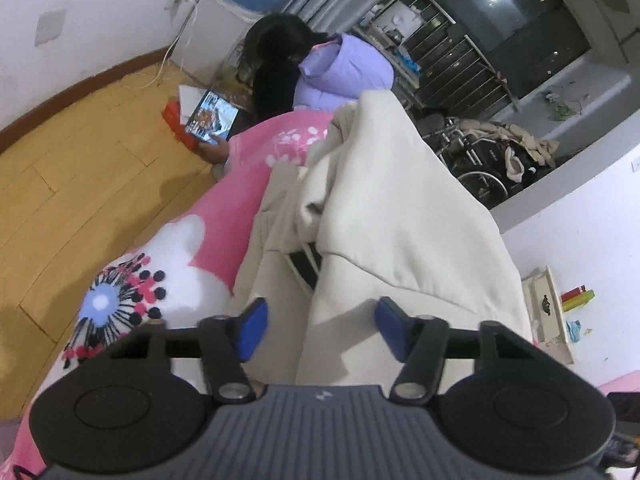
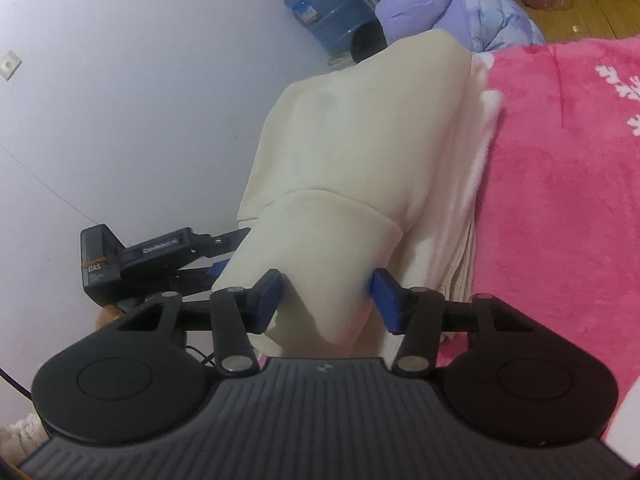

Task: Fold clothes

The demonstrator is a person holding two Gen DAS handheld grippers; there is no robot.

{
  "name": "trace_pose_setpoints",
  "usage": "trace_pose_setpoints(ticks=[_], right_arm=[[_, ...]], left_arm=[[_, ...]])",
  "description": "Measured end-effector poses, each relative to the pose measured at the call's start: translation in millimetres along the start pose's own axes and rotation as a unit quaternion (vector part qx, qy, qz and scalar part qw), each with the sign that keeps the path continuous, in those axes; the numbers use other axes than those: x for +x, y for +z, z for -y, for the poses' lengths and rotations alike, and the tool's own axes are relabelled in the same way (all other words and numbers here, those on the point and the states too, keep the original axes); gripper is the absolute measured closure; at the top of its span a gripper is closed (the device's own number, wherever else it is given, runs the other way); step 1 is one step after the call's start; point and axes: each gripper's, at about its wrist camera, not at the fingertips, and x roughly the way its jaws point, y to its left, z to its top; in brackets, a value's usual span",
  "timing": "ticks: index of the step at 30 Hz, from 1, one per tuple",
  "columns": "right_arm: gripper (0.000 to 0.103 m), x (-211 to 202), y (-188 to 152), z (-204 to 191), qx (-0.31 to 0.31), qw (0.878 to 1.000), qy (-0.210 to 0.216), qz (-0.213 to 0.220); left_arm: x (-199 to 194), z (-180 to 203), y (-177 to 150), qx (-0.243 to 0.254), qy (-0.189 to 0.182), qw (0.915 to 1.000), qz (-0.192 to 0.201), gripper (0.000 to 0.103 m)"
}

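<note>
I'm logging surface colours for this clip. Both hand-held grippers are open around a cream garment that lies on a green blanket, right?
Not quite: the blanket is pink, not green, as the right wrist view shows. The rest stands: the left hand-held gripper and right hand-held gripper are open, with the cream garment between their fingers.

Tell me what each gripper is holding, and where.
Nothing clamped: both jaws stand wide. Left gripper hovers over the cream garment; right gripper straddles its thick folded edge, pads touching it.
</note>
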Motion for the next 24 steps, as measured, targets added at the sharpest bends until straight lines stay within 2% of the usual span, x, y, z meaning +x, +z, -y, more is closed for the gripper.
trace_pose_setpoints(ticks=[3,7,10,13,15,17,19,22,24], right_arm=[[0.056,8.3,-4.8,1.1,-0.014,1.0,-0.012,-0.009],[0.055,41.8,-9.5,22.7,-0.003,0.999,-0.029,-0.042],[0.046,35.4,-13.0,31.0,0.013,0.999,-0.021,-0.037],[0.045,17.9,-8.2,25.2,-0.015,0.999,-0.045,-0.026],[0.045,-0.7,-5.8,16.3,-0.055,0.996,-0.07,-0.004],[0.045,-19.6,-6.3,1.7,-0.115,0.989,-0.089,0.028],[0.046,-35.3,-7.6,-16.2,-0.181,0.976,-0.103,0.061],[0.052,-31.5,-5.8,-43.8,-0.258,0.958,-0.091,0.089],[0.053,-21.3,-10.9,-59.8,-0.31,0.943,-0.077,0.092]], left_arm=[[-4.2,4.9,-3.9,0.026,0.01,0.9995,0.016,0.066],[0.4,7.5,-7.0,0.054,0.043,0.9976,0.009,0.064],[-9.2,6.3,-8.0,0.071,0.058,0.9957,0.016,0.057],[-26.8,5.8,-9.1,0.074,0.073,0.9937,0.041,0.056],[-40.6,9.3,-9.9,0.074,0.071,0.9926,0.065,0.056],[-54.7,13.5,-10.7,0.074,0.067,0.9909,0.09,0.056],[-58.2,26.0,-10.9,0.087,0.053,0.9898,0.099,0.055],[-61.2,46.6,-11.0,0.109,0.029,0.9875,0.11,0.053],[-54.1,64.8,-13.0,0.133,0.023,0.9846,0.111,0.052]])
